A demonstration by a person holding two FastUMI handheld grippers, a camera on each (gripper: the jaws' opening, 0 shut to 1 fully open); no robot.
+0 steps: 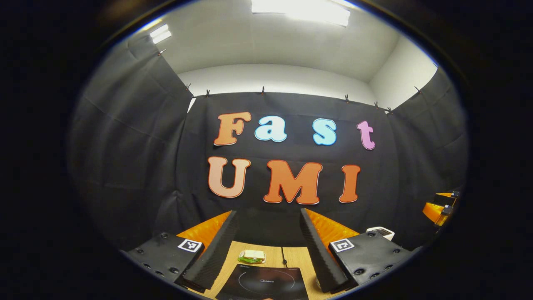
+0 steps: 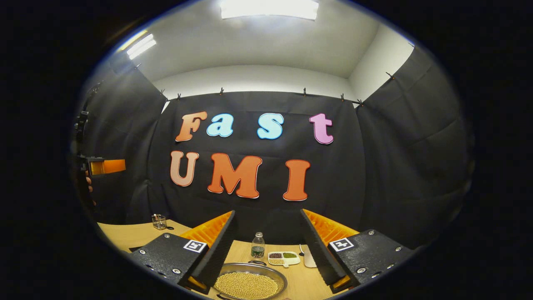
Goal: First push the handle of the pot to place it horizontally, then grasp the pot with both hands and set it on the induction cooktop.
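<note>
The black induction cooktop [image 1: 262, 283] lies on the wooden table just below my left gripper [image 1: 267, 223], which hangs open above it with nothing between its fingers. In the right gripper view a shallow metal pot [image 2: 249, 284] filled with yellow beans sits low between the open fingers of my right gripper [image 2: 267, 223]. A small dark handle [image 2: 257, 262] shows on the pot's far rim. Neither gripper touches the pot. The right gripper [image 1: 441, 208] also appears at the right edge of the left gripper view. At the left edge of the right gripper view a hand holds the left gripper [image 2: 104, 166].
A green and white packet [image 1: 252, 256] and a cable [image 1: 283, 255] lie behind the cooktop. Behind the pot stand a small bottle [image 2: 258, 246], a divided dish of beans [image 2: 284, 258] and a white object [image 2: 308, 259]. A glass jar [image 2: 159, 221] stands far left on the table [image 2: 125, 235].
</note>
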